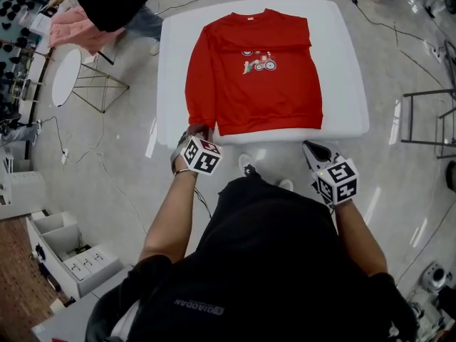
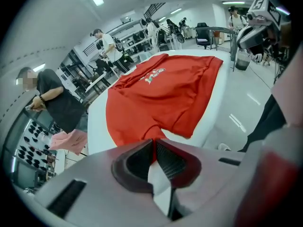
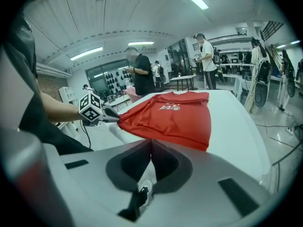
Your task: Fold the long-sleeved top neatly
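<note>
A red long-sleeved top (image 1: pixel 263 70) lies flat, front up, on the white table (image 1: pixel 342 63), its hem toward me. Its left sleeve runs down the left side to the near table edge. My left gripper (image 1: pixel 196 130) is shut on that sleeve's cuff; in the left gripper view red cloth (image 2: pixel 161 93) is pinched between the tips (image 2: pixel 154 143). The right gripper view shows the top (image 3: pixel 175 115) with the left gripper (image 3: pixel 113 118) gripping the cuff. My right gripper (image 1: pixel 308 147) is shut and empty (image 3: pixel 151 143), just off the table's near right edge.
A person in black (image 1: pixel 114 2) stands at the far left beside pink cloth (image 1: pixel 71 27) and a round white side table (image 1: pixel 65 77). Cables trail over the floor (image 1: pixel 85 155). A metal rack (image 1: pixel 427 120) stands at the right, and white drawers (image 1: pixel 68 251) at the lower left.
</note>
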